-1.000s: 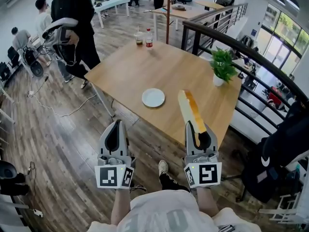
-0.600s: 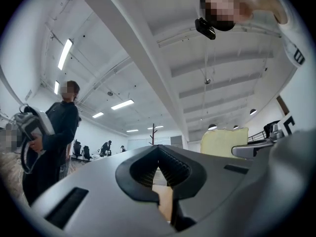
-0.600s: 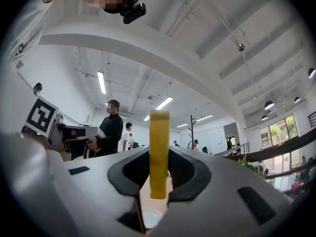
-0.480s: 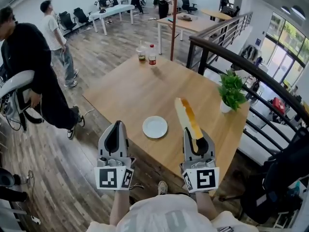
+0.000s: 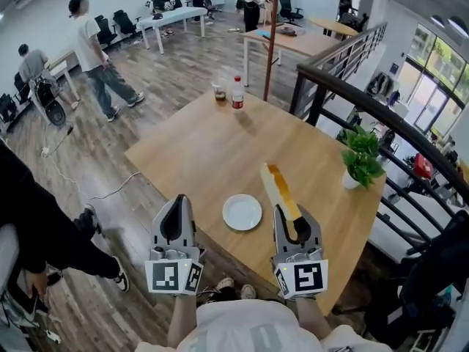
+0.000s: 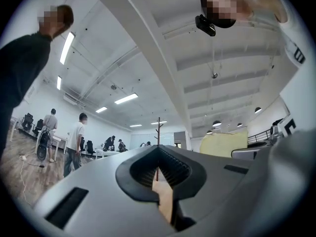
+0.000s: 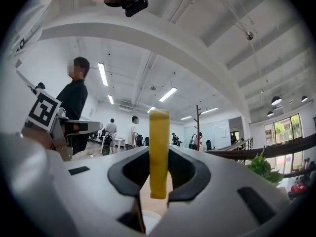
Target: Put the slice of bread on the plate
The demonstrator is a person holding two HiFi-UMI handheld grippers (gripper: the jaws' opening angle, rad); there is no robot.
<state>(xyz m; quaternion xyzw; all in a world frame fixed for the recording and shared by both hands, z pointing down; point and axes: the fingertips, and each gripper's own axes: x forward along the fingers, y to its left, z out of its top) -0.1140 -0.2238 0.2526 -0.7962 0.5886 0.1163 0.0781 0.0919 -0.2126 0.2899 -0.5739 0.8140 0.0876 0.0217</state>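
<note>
A round white plate (image 5: 242,212) lies on the wooden table (image 5: 198,145) near its front edge. My right gripper (image 5: 292,215) is shut on a slice of bread (image 5: 278,188), held on edge with its brown crust up, above the table just right of the plate. In the right gripper view the slice (image 7: 159,132) stands upright between the jaws, with the plate's rim (image 7: 150,218) showing below. My left gripper (image 5: 176,200) is shut with nothing in it, in front of the table's edge, left of the plate. The left gripper view shows the bread's pale face (image 6: 222,144) at the right.
A potted plant (image 5: 362,163) stands at the table's right corner; a bottle (image 5: 237,92) and a cup (image 5: 220,92) stand at its far edge. A black railing (image 5: 381,116) runs behind the table at the right. A person in black (image 5: 37,226) is close at the left, with others farther back.
Both grippers have come closer to the table, and the plate now lies between them. The bread stays in the right gripper. The person in black has moved to the near left.
</note>
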